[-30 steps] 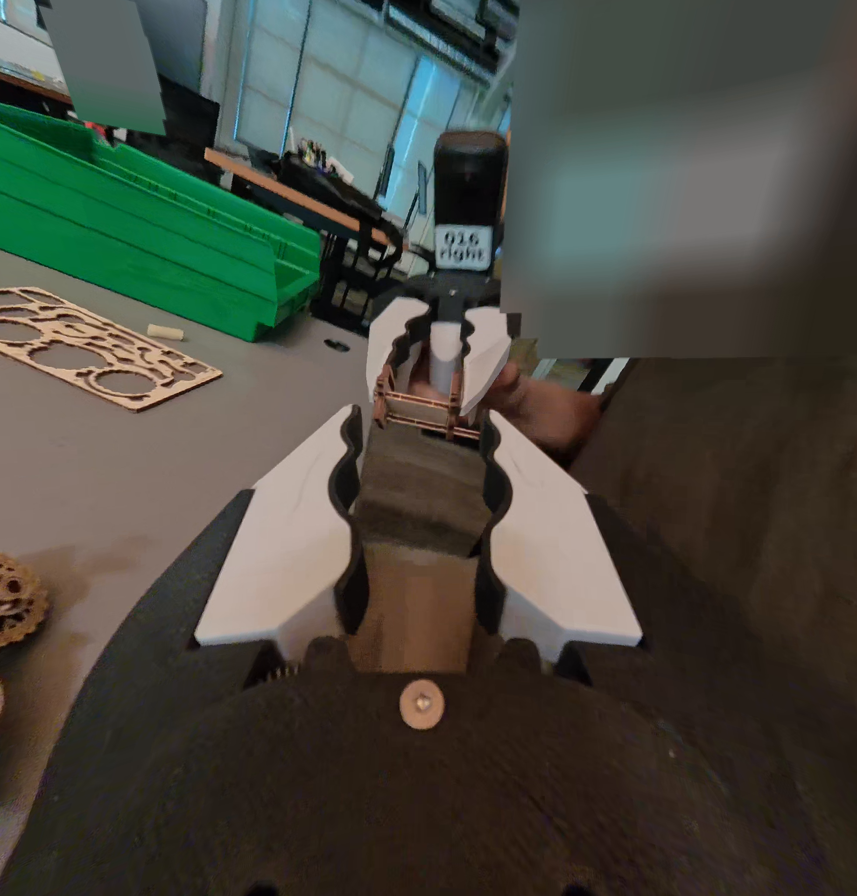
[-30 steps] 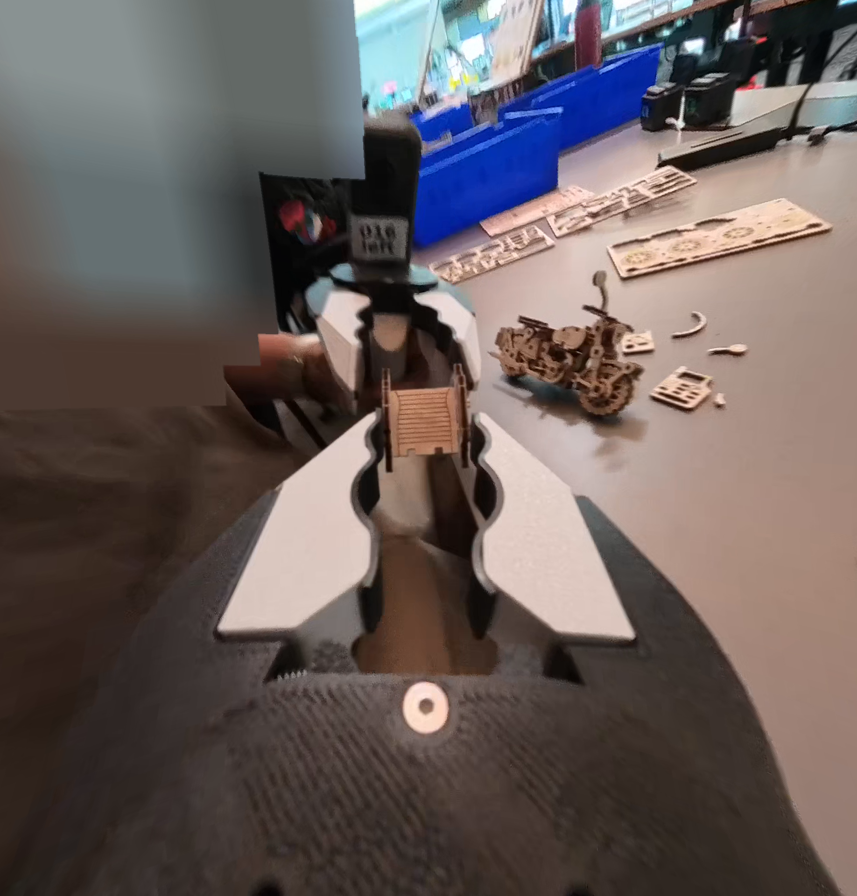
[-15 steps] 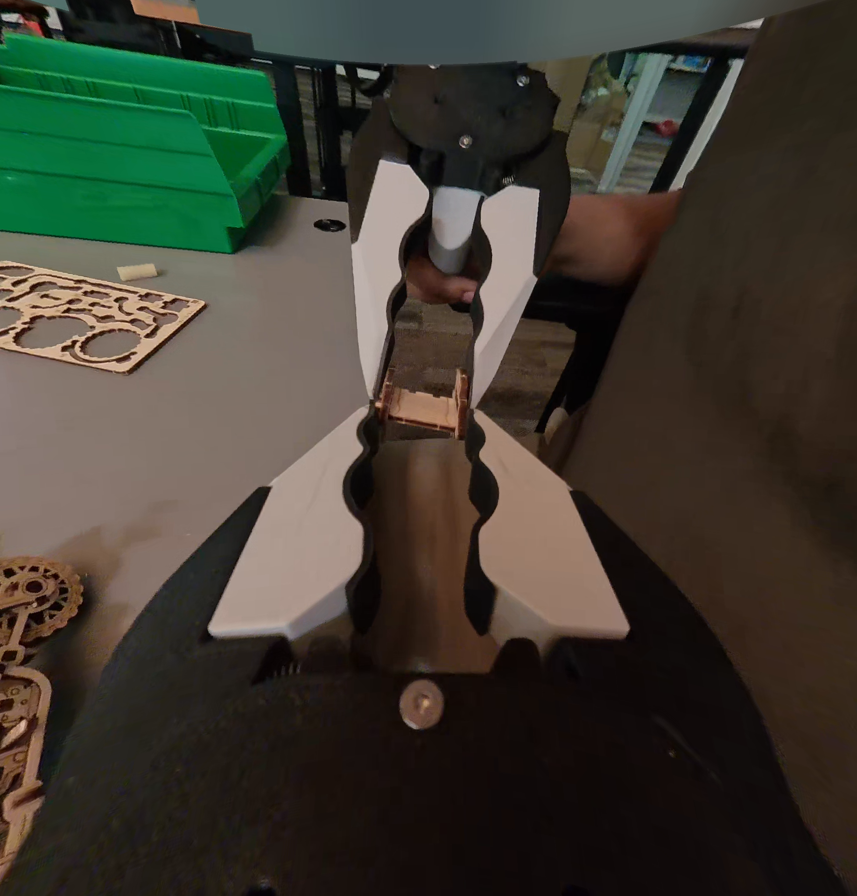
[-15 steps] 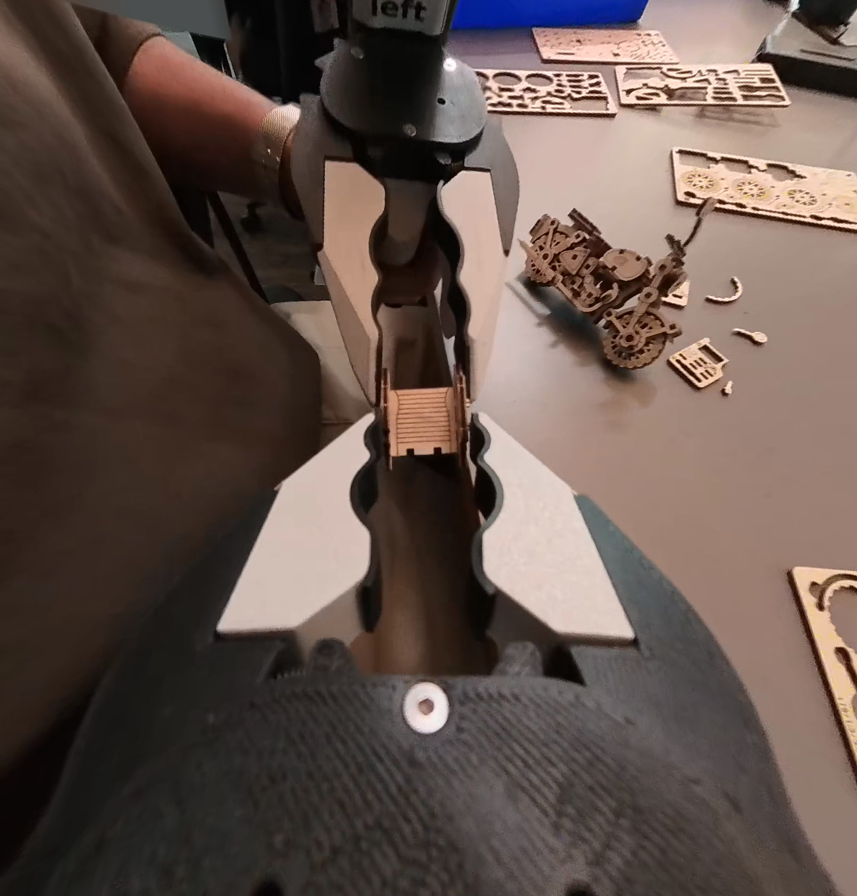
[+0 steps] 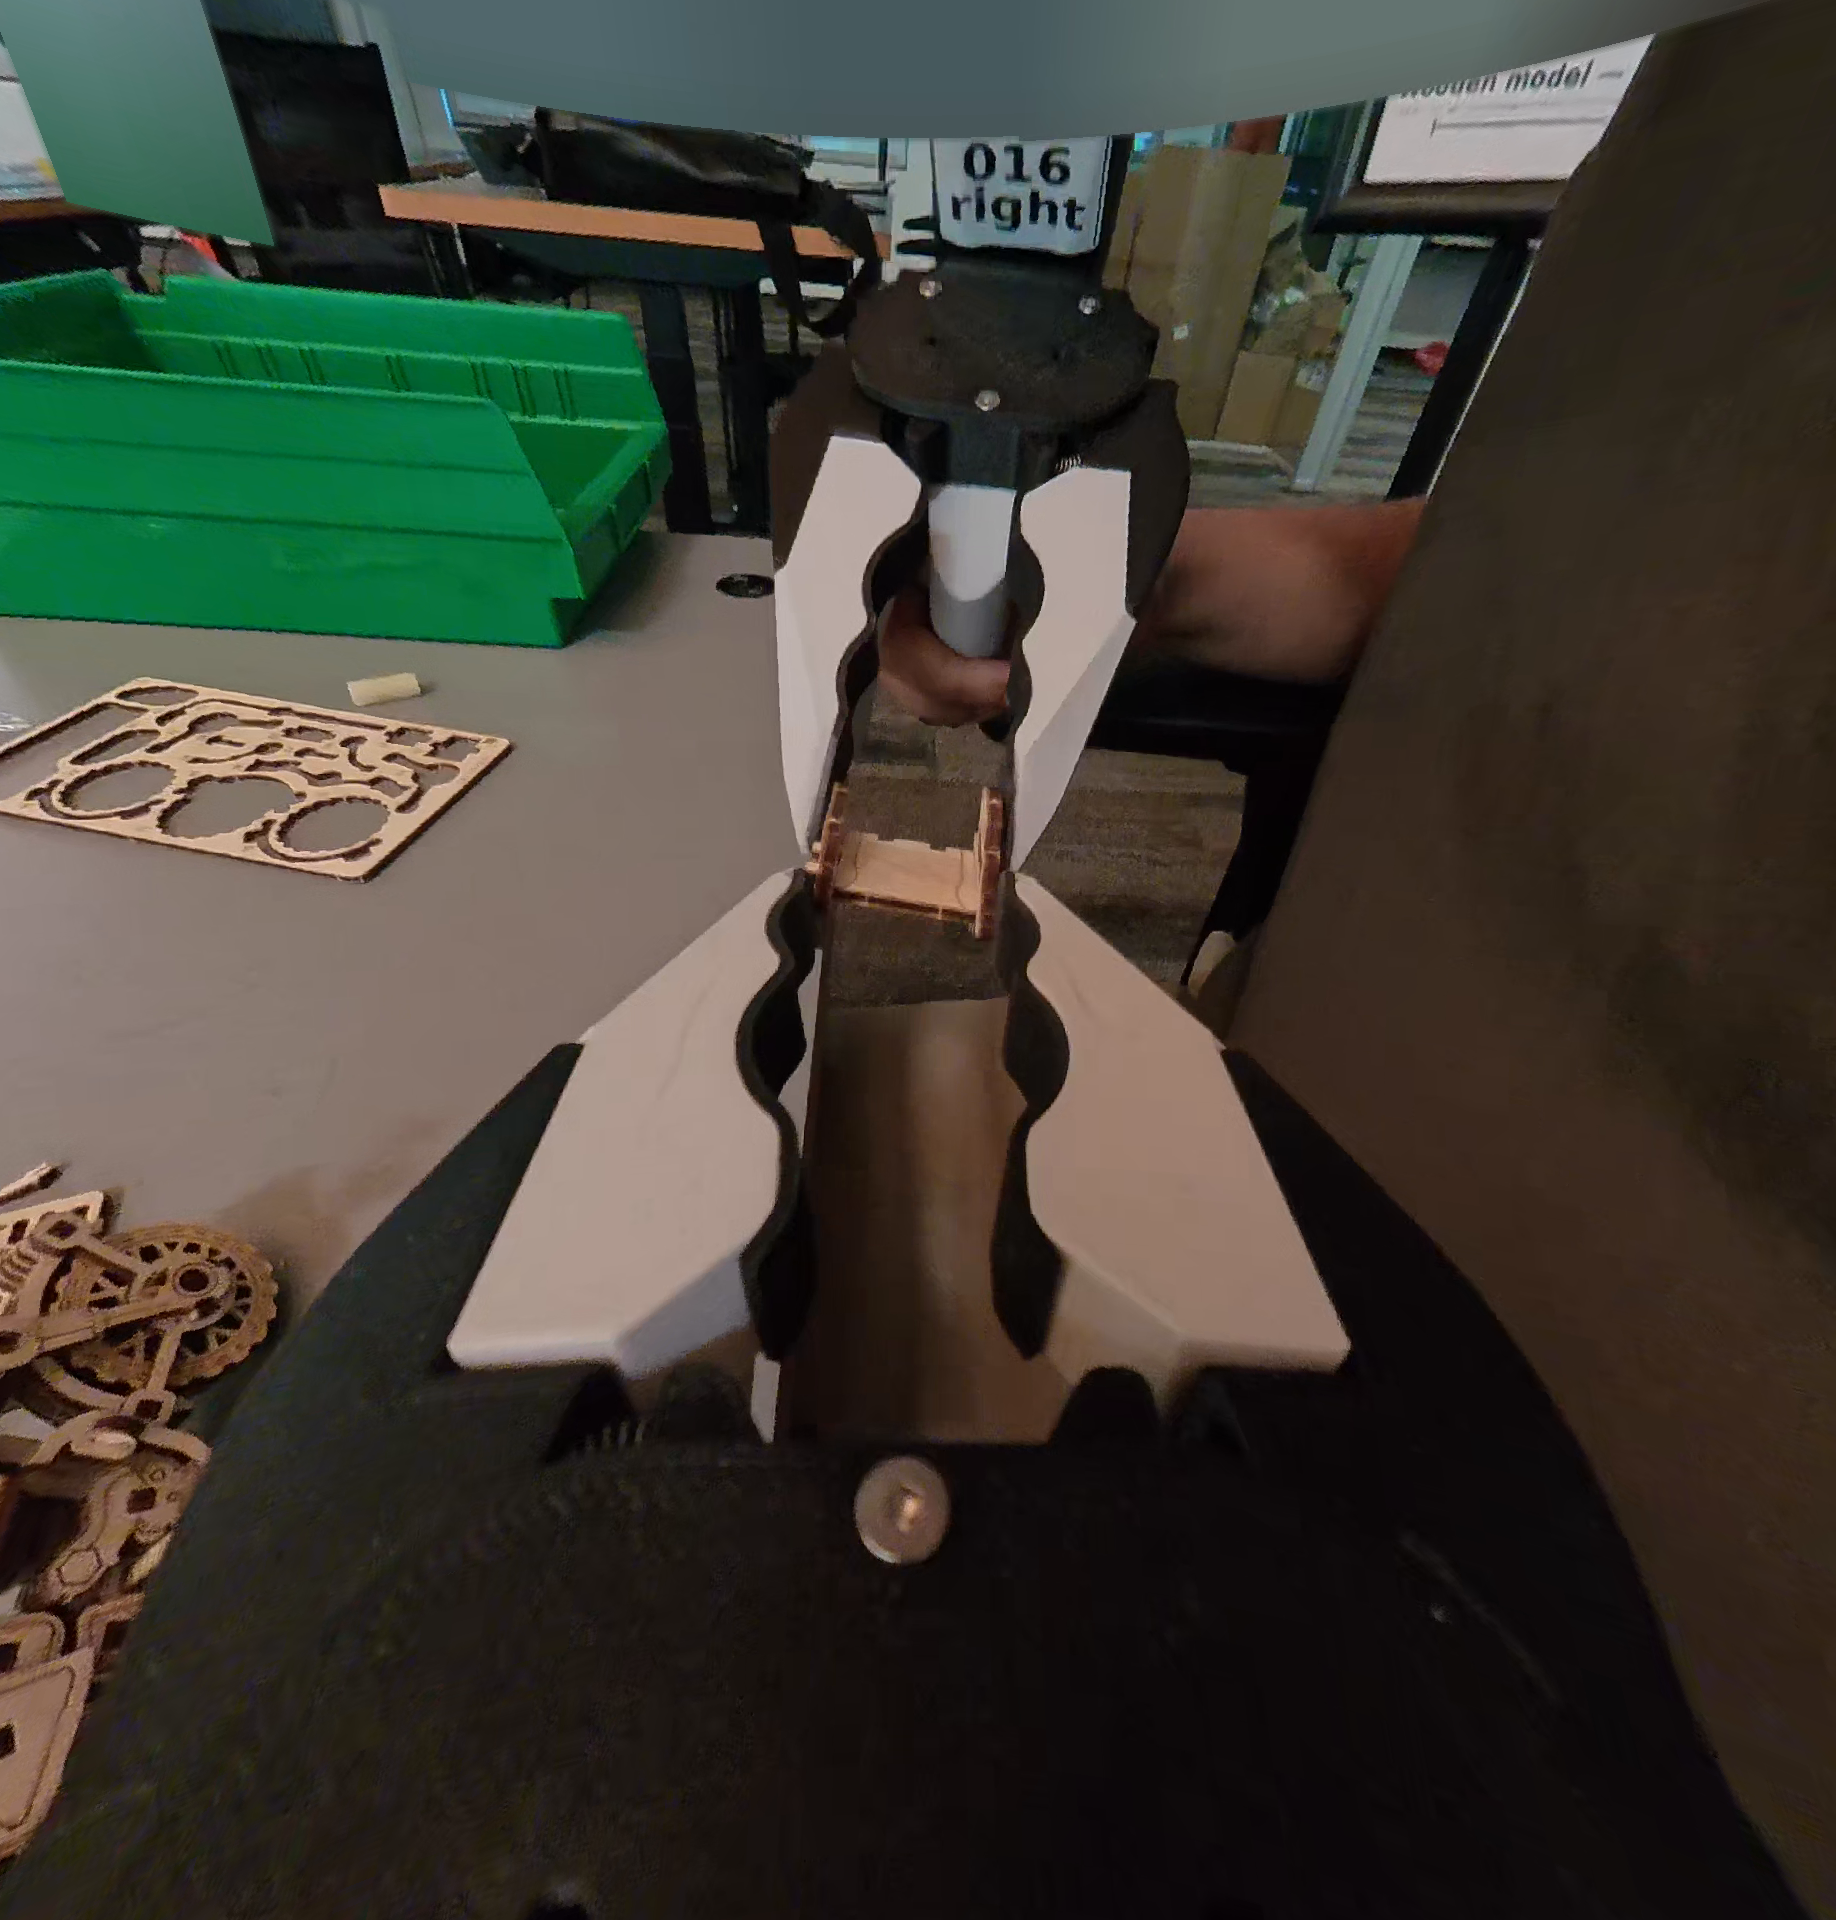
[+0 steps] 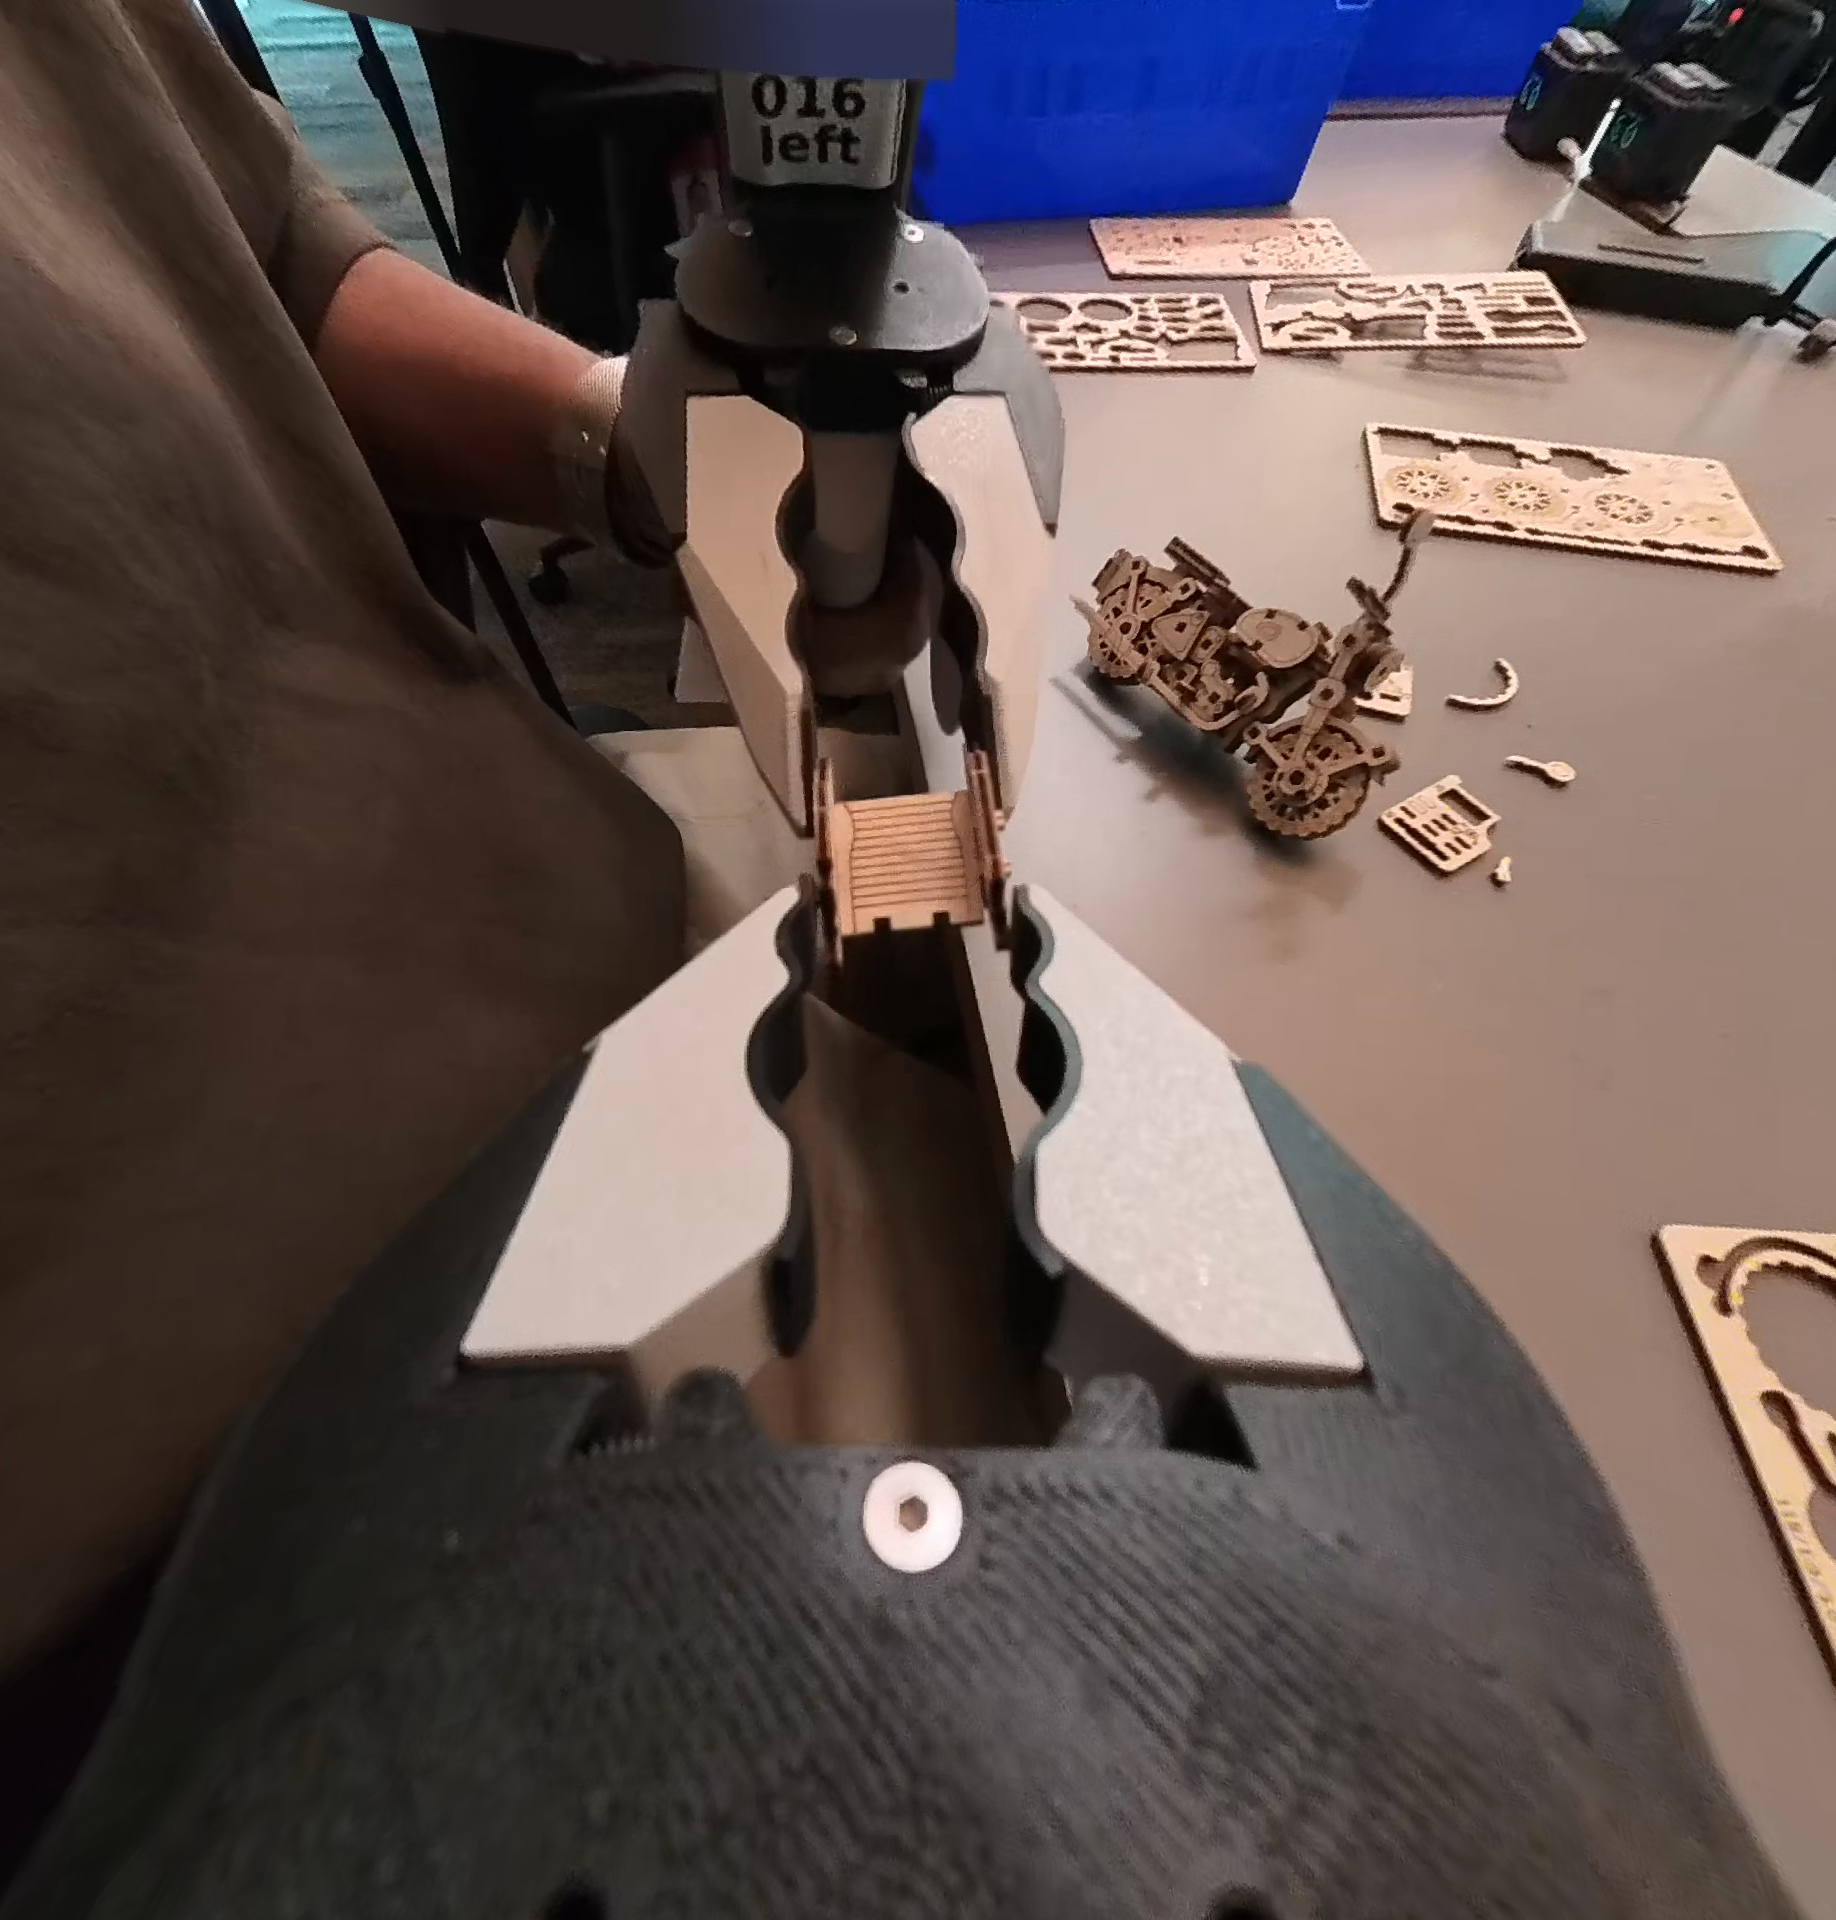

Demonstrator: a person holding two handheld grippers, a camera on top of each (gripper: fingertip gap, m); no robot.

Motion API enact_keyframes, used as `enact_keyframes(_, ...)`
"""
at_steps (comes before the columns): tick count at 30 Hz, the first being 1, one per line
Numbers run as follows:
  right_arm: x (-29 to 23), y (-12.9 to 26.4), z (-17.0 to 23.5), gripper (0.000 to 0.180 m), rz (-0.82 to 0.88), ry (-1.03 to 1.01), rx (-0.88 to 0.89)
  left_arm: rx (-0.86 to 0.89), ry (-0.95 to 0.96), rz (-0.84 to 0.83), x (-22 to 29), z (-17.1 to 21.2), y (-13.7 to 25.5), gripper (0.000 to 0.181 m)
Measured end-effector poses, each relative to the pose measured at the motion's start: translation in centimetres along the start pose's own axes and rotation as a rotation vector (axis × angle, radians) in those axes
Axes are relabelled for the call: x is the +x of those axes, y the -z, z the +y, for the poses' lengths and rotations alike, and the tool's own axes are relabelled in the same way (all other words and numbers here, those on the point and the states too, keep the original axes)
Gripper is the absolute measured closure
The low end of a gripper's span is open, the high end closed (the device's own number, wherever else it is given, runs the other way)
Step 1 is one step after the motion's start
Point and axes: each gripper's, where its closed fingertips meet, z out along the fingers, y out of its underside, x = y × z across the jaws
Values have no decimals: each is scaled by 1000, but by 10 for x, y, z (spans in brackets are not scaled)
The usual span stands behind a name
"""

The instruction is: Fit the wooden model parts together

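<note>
since both the left gripper (image 5: 909, 914) and the right gripper (image 6: 909, 914) have their jaws clenched tip to tip on the small wooden subassembly (image 6: 906, 862), held in the air beside the table (image 6: 1413, 1039), squeeze evenly. judging by the thin side plates, press them square onto the slatted panel's tabs, never twisting, or they may crack.

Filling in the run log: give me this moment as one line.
left gripper: shut on wooden sub-assembly | right gripper: shut on it too | held above table edge | wooden motorcycle on table
</note>
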Motion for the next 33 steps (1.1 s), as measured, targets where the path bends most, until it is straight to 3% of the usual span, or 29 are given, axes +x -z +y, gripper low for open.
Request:
enact_keyframes(24,-2,6,-9,146,-17,-17,47,71,36,-4,1,-11,2,147)
enact_keyframes(33,-4,2,-1,146,-38,-26,9,22,8,1,3,-1,0,147)
